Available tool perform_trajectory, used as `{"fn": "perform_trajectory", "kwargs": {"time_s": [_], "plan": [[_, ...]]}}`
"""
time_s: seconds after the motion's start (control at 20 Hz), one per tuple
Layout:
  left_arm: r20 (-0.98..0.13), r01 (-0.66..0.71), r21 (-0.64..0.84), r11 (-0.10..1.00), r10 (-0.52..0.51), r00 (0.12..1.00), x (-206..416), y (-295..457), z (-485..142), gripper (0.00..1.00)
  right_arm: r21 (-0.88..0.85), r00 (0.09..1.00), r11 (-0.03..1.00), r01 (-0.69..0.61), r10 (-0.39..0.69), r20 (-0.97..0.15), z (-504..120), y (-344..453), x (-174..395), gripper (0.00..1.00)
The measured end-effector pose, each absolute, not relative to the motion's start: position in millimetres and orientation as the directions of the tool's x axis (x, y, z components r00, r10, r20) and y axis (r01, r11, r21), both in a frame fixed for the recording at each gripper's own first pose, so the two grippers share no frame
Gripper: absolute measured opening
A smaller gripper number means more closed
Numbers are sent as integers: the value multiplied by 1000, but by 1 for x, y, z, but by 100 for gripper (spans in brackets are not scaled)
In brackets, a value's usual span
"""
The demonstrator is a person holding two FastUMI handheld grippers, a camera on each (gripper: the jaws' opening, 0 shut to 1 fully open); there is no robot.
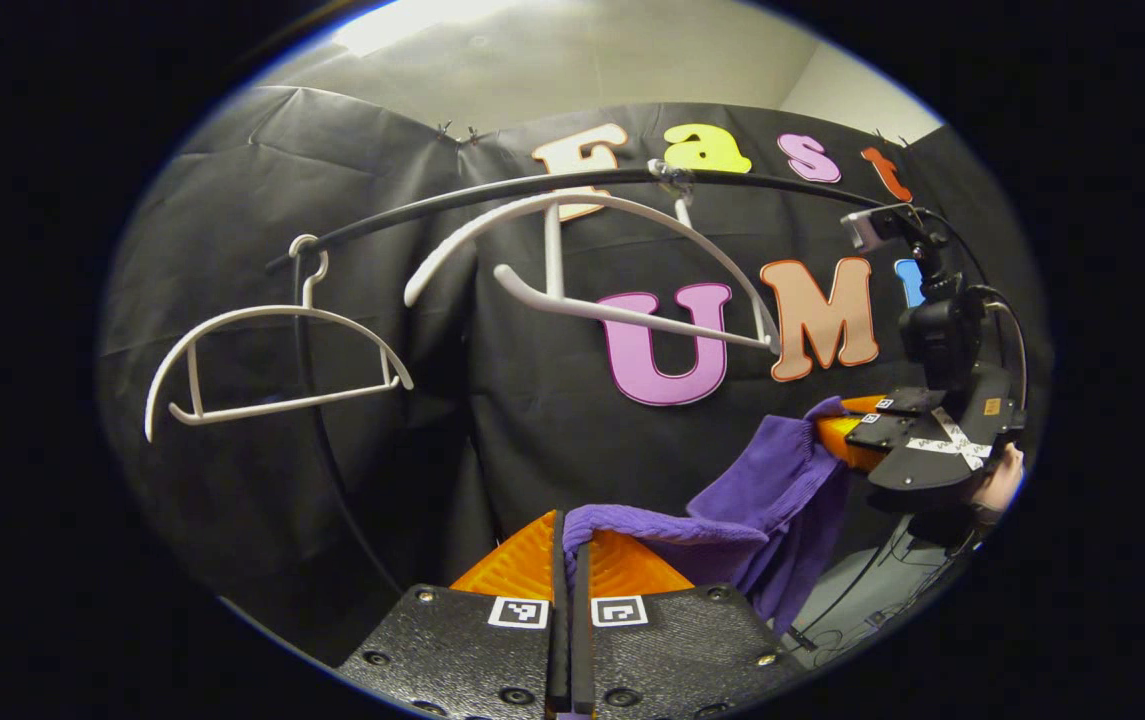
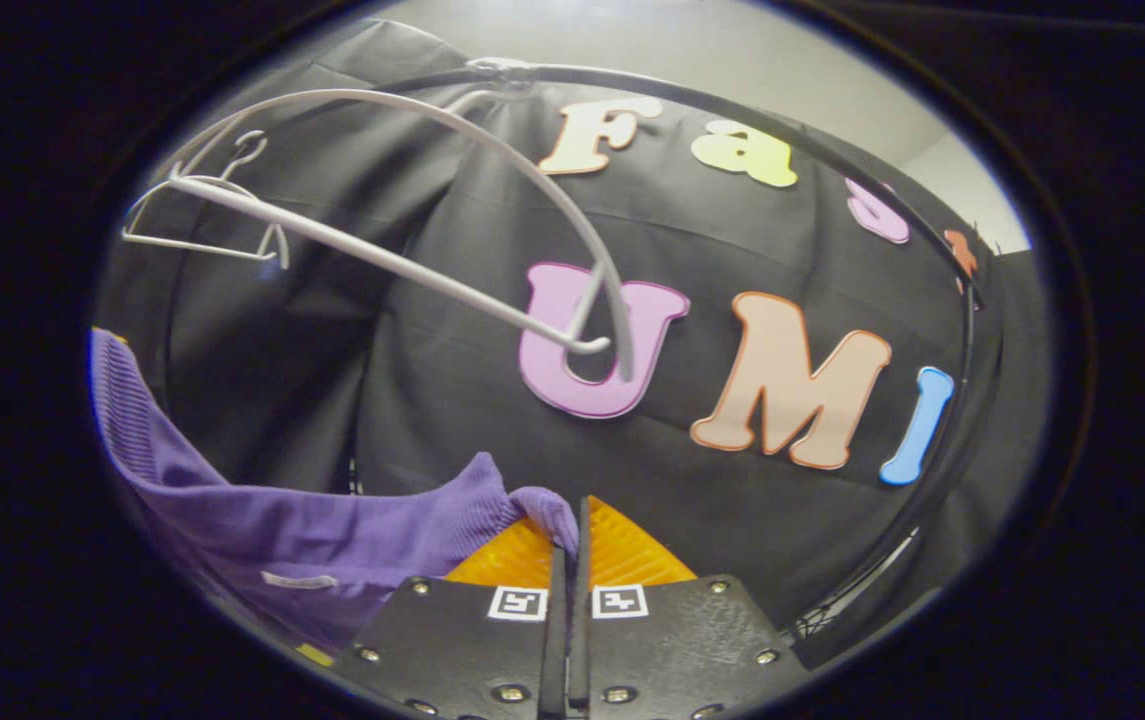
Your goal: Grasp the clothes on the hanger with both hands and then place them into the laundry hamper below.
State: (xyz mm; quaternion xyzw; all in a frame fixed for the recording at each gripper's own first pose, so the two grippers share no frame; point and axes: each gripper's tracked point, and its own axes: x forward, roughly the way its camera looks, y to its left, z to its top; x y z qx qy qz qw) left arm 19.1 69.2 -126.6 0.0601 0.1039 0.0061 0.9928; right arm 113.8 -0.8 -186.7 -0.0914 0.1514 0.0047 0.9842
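In the left gripper view, the left gripper [image 1: 568, 545] has its jaws pressed together on an edge of the purple garment [image 1: 762, 490], which is pinched just at the fingertips. From that pinch the cloth runs away to the right of the jaws and rises to the right gripper [image 1: 837, 430], seen farther off with a hand [image 1: 997, 485] behind it; the cloth reaches the tip of that gripper and a fold hangs down between the 2 grippers.

In the right gripper view, the right gripper [image 2: 572, 530] also has its jaws closed tight, with a corner of the purple garment [image 2: 332, 535] caught between the fingertips. The garment spreads off to the left of these jaws, sagging low and then climbing toward the left edge of the view, with a small white label on it.

Above and ahead of both pairs of jaws a dark rail [image 1: 492, 190] arches across the black cloth wall. 2 white hangers hang from it, both bare: the near hanger [image 1: 622, 290] sits tilted, directly above the left jaws and above and slightly left of the right jaws [image 2: 452, 190], while the far hanger [image 1: 272, 365] hangs well up and to the left of the left jaws. The garment is clear of both hangers, held below them, stretched between the 2 grippers.
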Motion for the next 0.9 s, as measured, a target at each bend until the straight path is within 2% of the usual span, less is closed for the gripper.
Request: {"fn": "perform_trajectory", "kwargs": {"time_s": [0.4,0.45,0.9], "plan": [[-261,-3,118,993,34,965,9,74,-148,1,-106,931,978,-180,134,-341,-198,65,79,2],[-272,-3,119,993,35,962,7,76,-154,1,-108,927,975,-192,144,-345,-199,69,77,0],[-373,3,142,990,51,927,-6,87,-200,1,-97,886,966,-240,178,-427,-241,84,50,2]]}}
